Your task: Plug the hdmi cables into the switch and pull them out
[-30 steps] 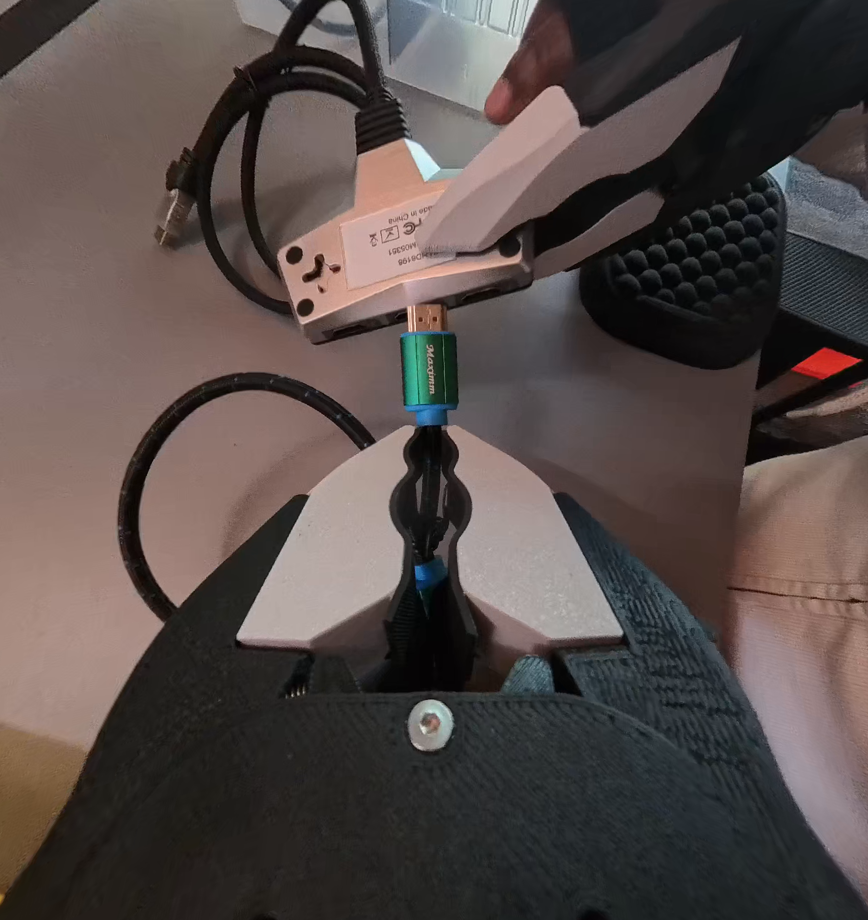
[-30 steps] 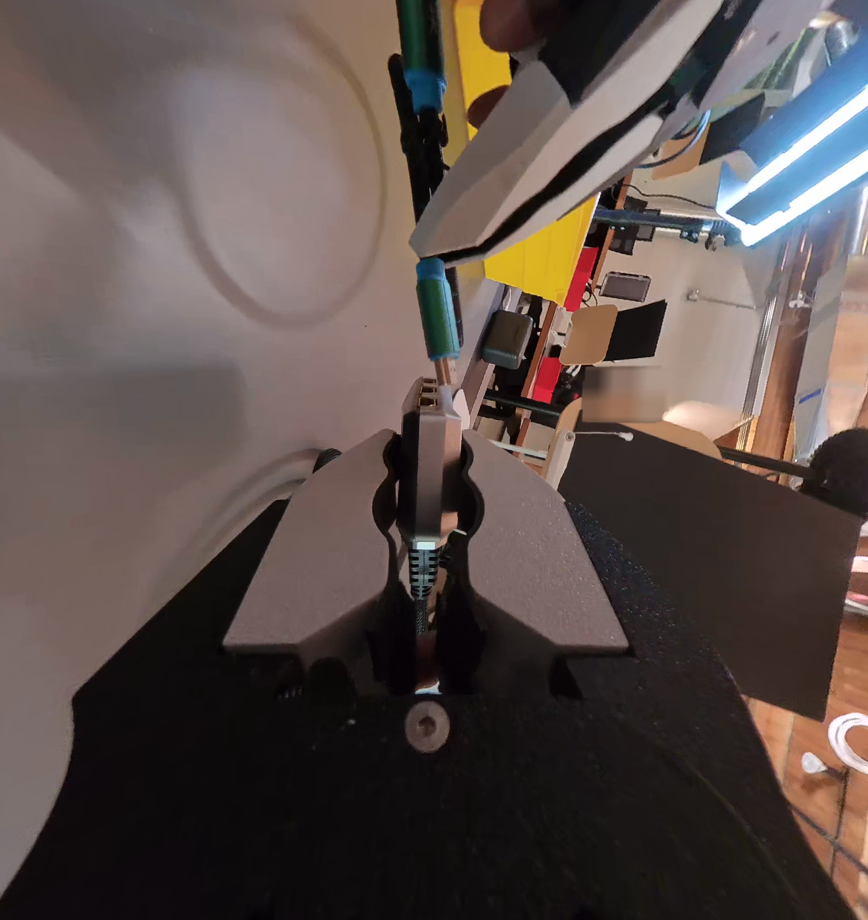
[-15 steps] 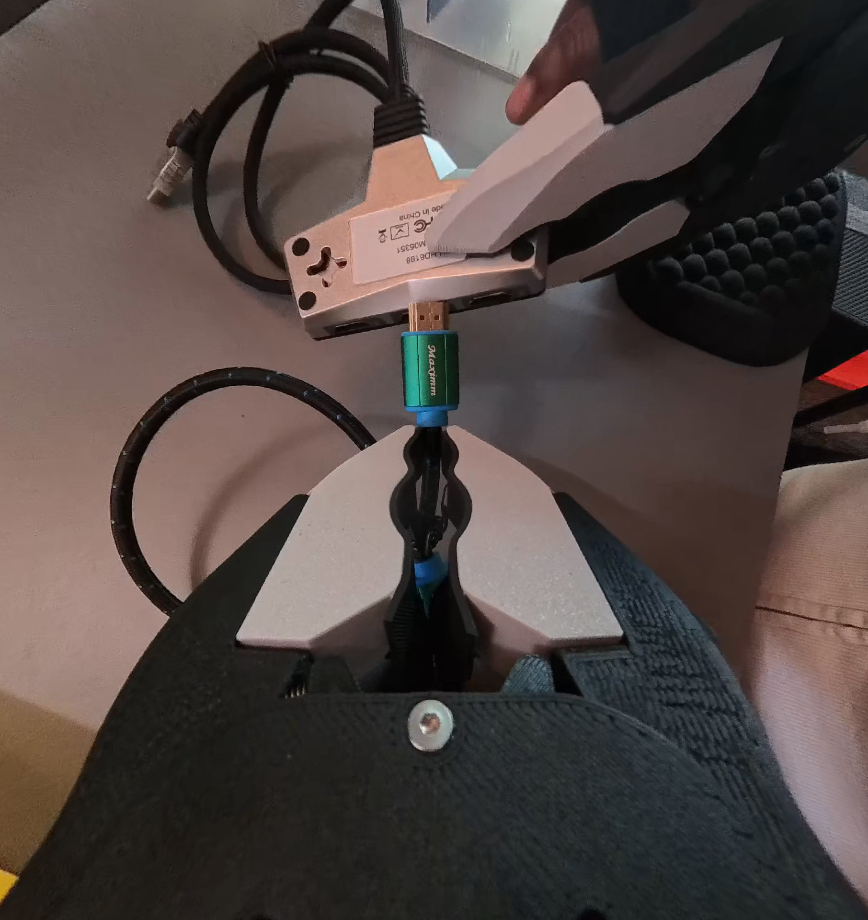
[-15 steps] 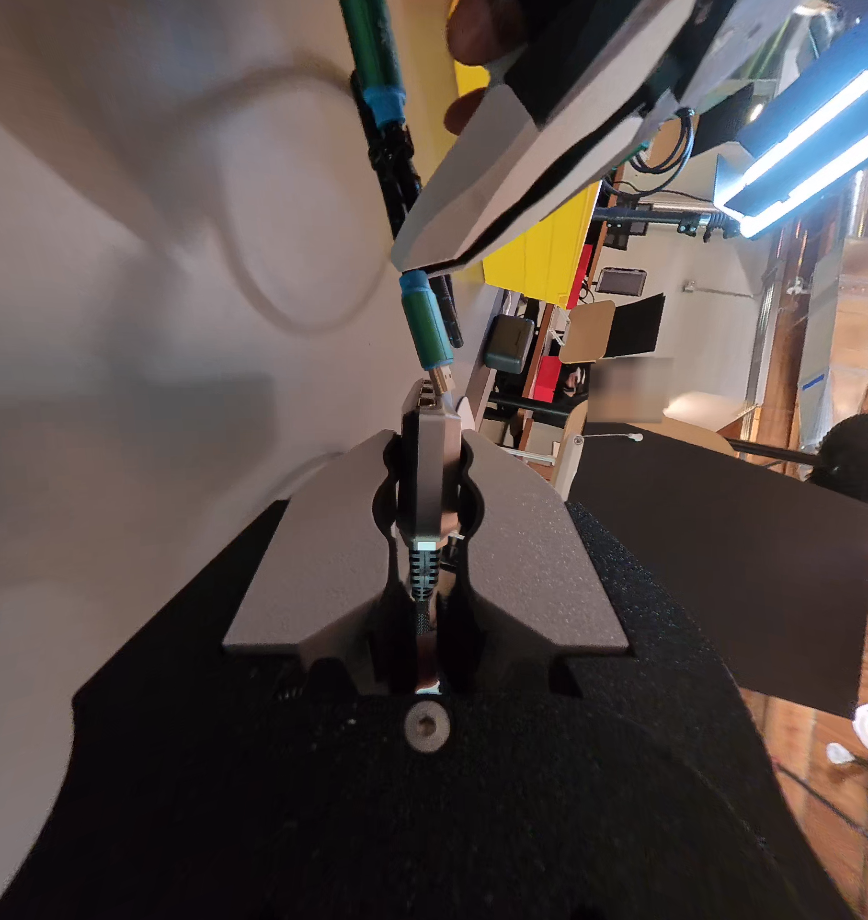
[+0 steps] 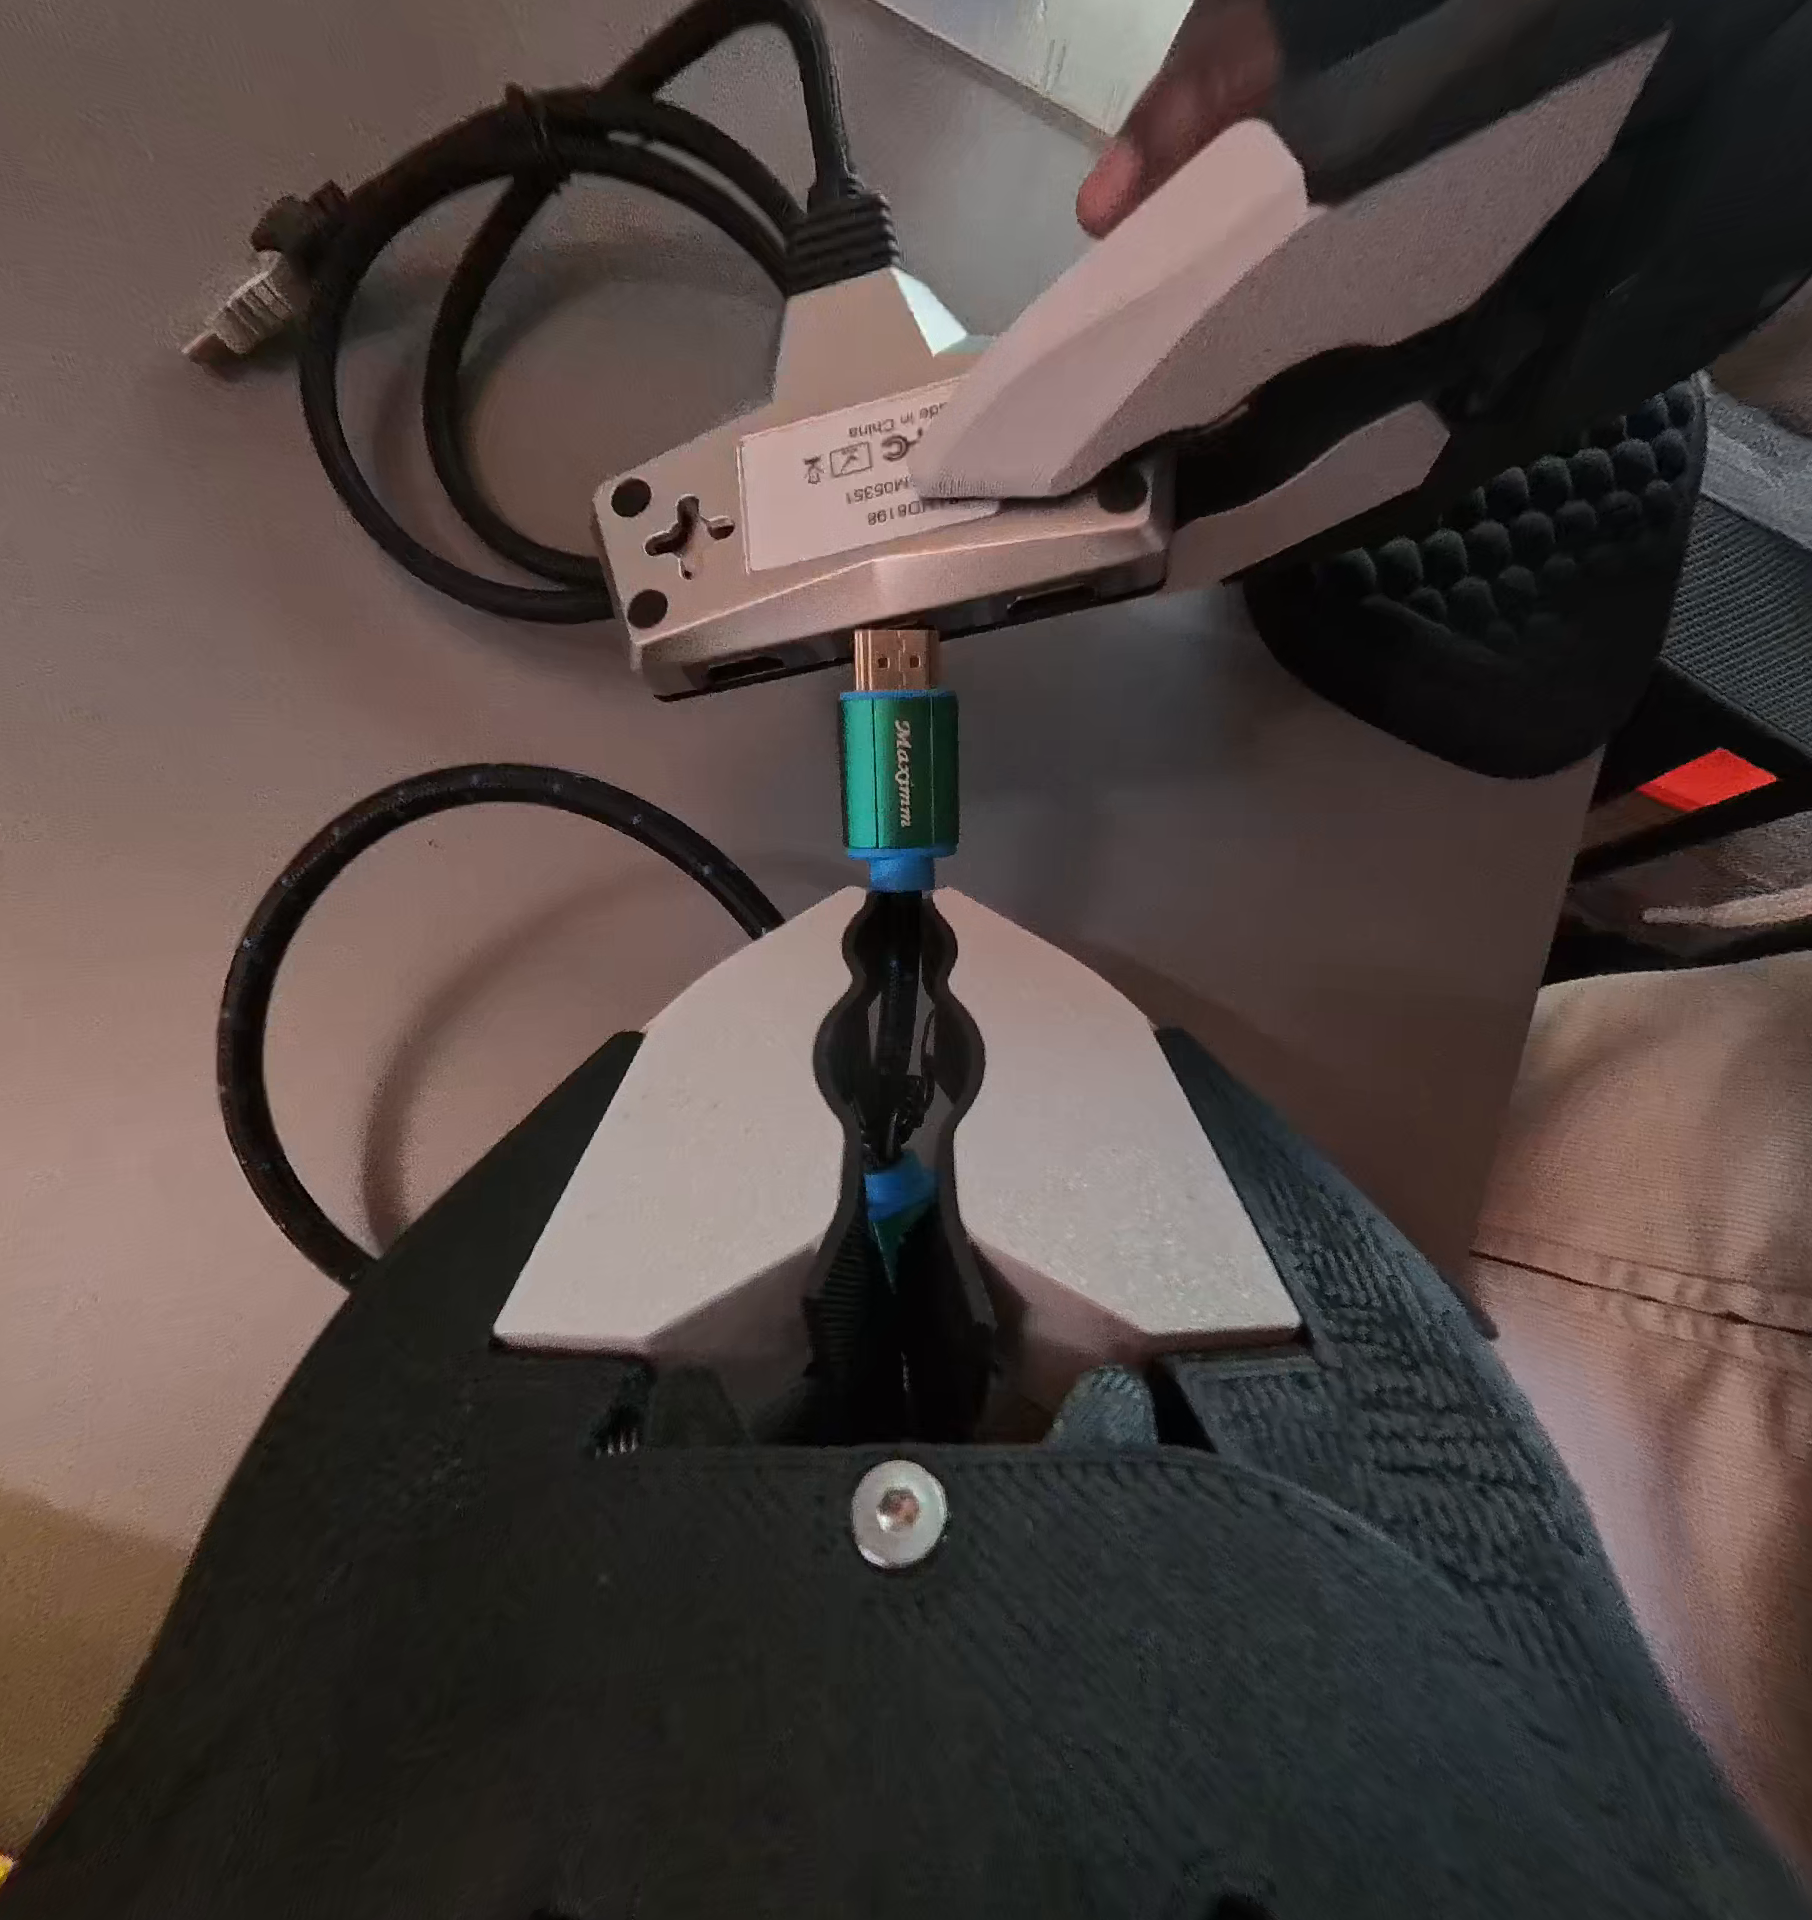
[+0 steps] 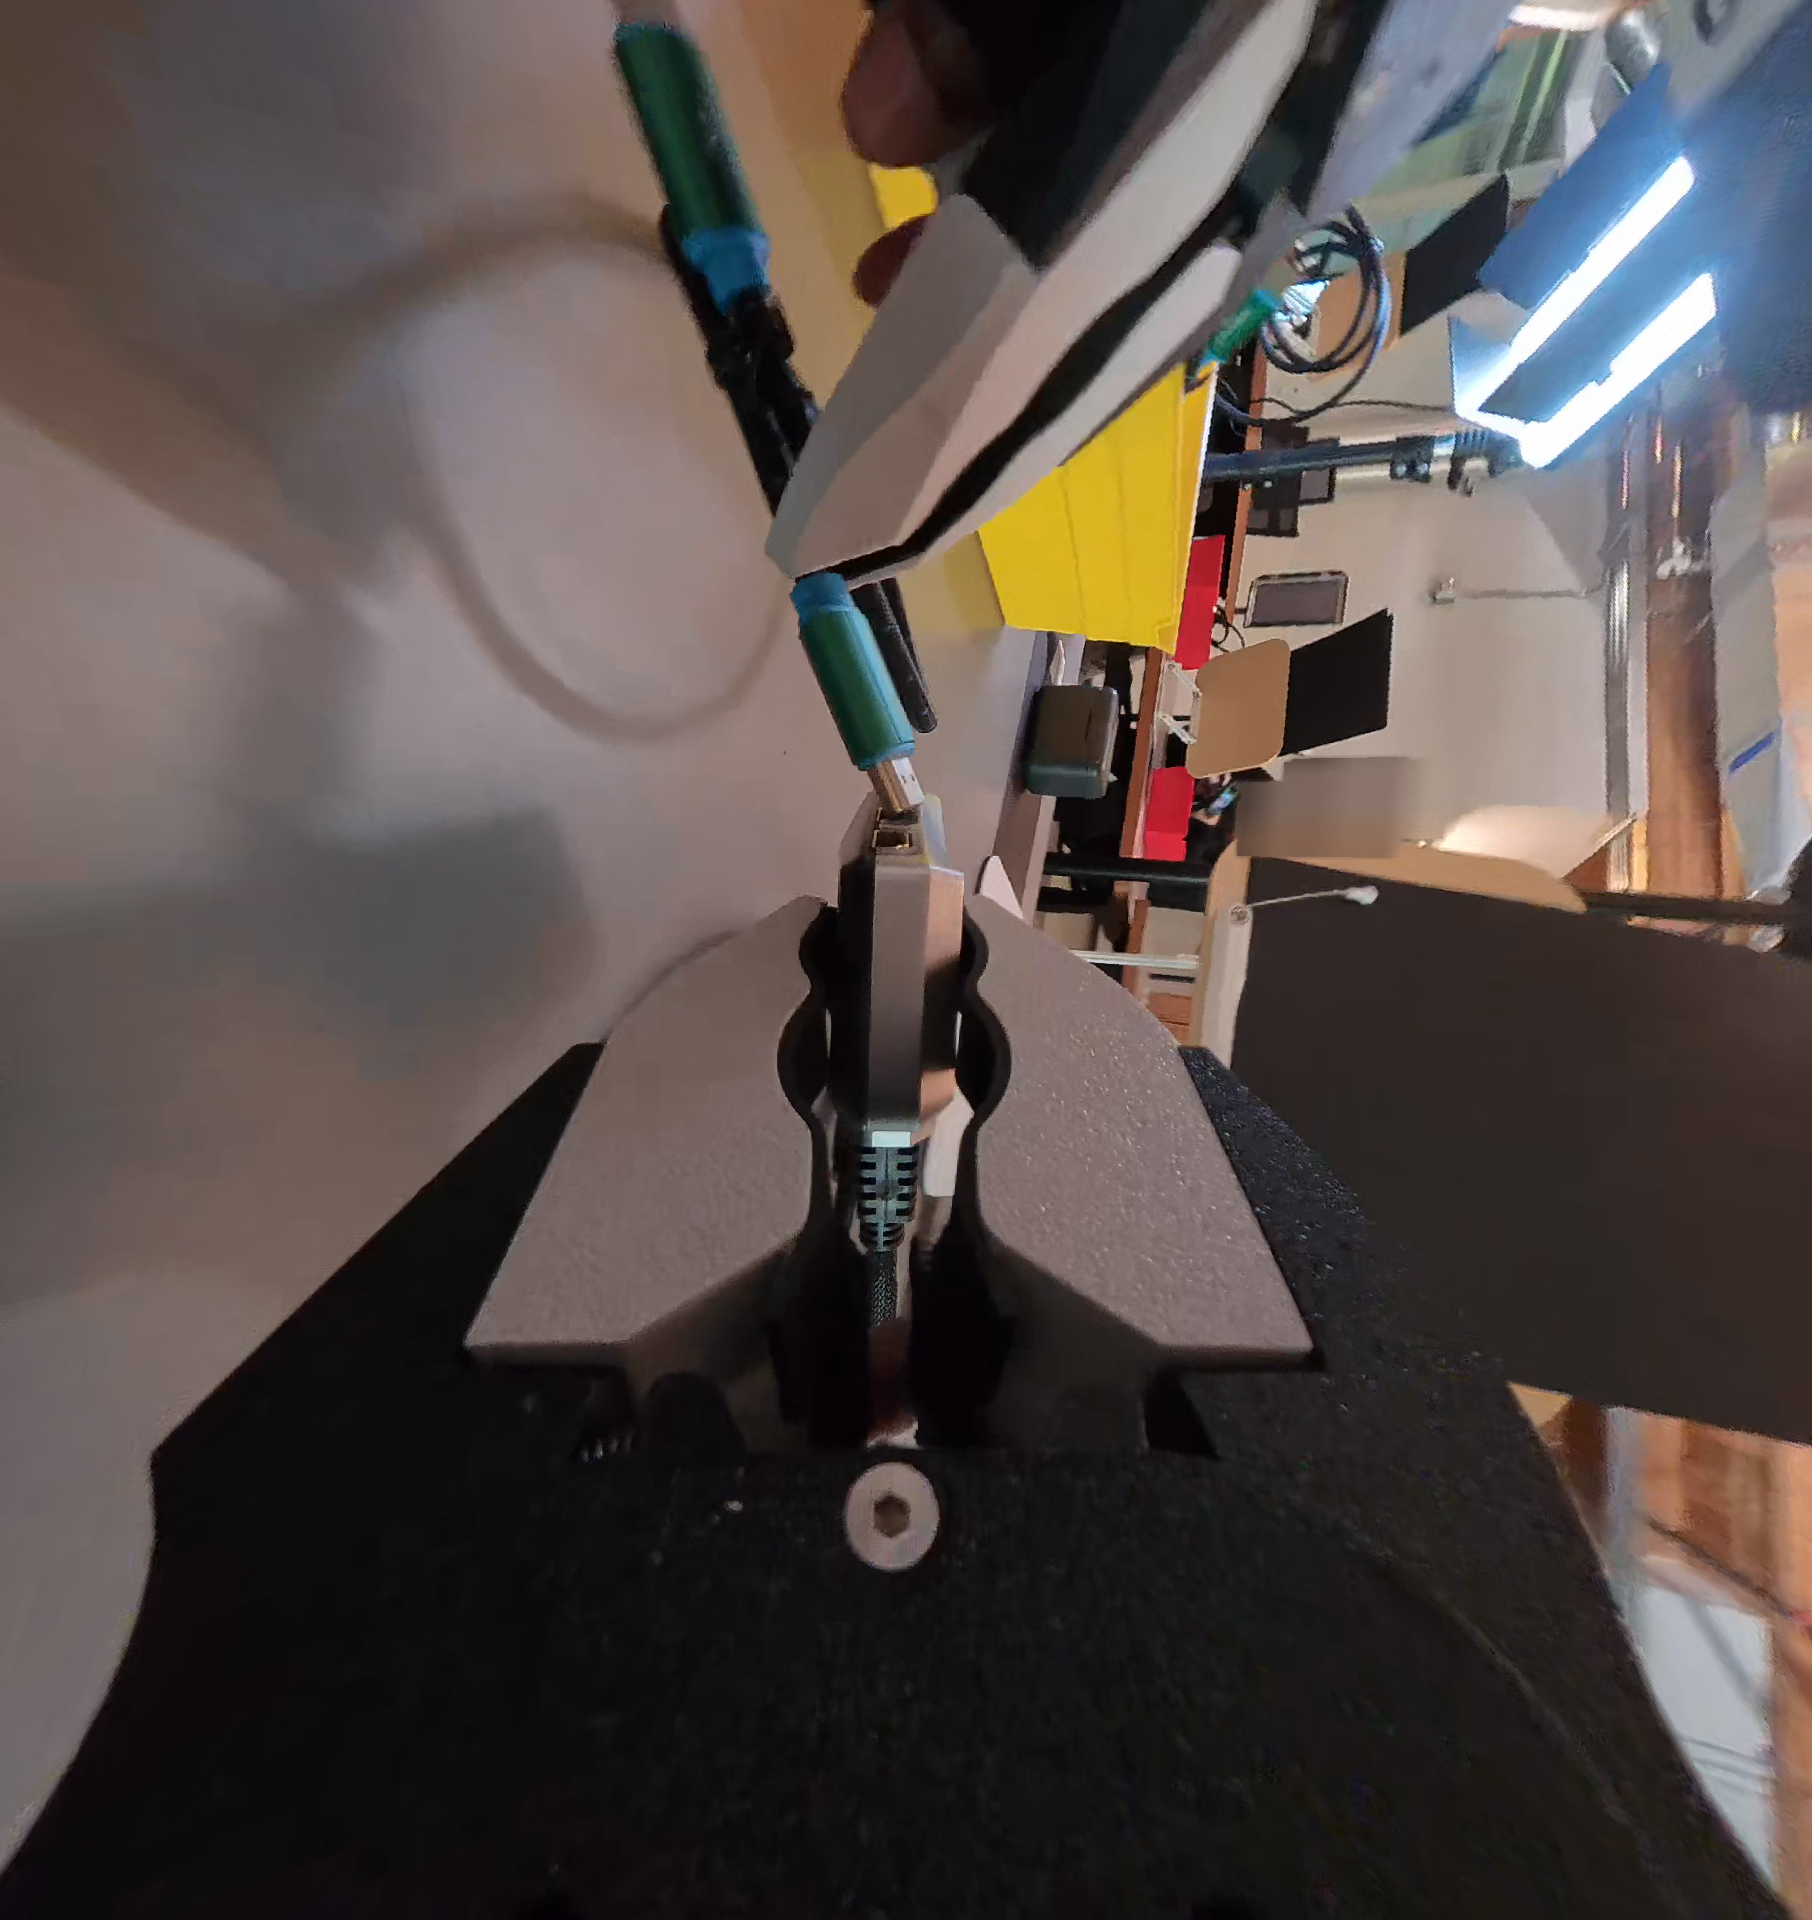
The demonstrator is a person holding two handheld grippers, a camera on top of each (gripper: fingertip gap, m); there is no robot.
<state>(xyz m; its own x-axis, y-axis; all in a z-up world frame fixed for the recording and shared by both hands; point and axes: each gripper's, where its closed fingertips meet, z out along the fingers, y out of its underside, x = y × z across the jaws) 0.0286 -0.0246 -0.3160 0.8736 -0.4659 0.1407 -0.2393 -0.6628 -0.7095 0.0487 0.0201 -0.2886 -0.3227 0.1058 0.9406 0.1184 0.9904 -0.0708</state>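
In the left wrist view my left gripper (image 5: 897,904) is shut on the black braided HDMI cable just behind its green plug (image 5: 897,774). The plug's gold tip (image 5: 894,660) sits at the mouth of the middle port of the silver switch (image 5: 860,582), and most of the tip shows. The switch is held underside up, white label showing, by my right gripper (image 5: 1141,416), which comes in from the upper right. In the right wrist view my right gripper (image 6: 891,914) is shut on the switch (image 6: 907,966). The green plug (image 6: 855,675) leans into its top edge below the left gripper (image 6: 933,468).
The switch's own black cable (image 5: 445,343) lies coiled on the grey table (image 5: 154,675), its plug end (image 5: 237,312) at the far left. A braided cable loop (image 5: 289,935) lies to the left. A black dimpled pad (image 5: 1504,582) and a person's beige-clad leg (image 5: 1660,1247) are on the right.
Both grippers have shifted together over the table. In the right wrist view the green plug now leans more to the left against the switch. The gold tip stays at the port's mouth.
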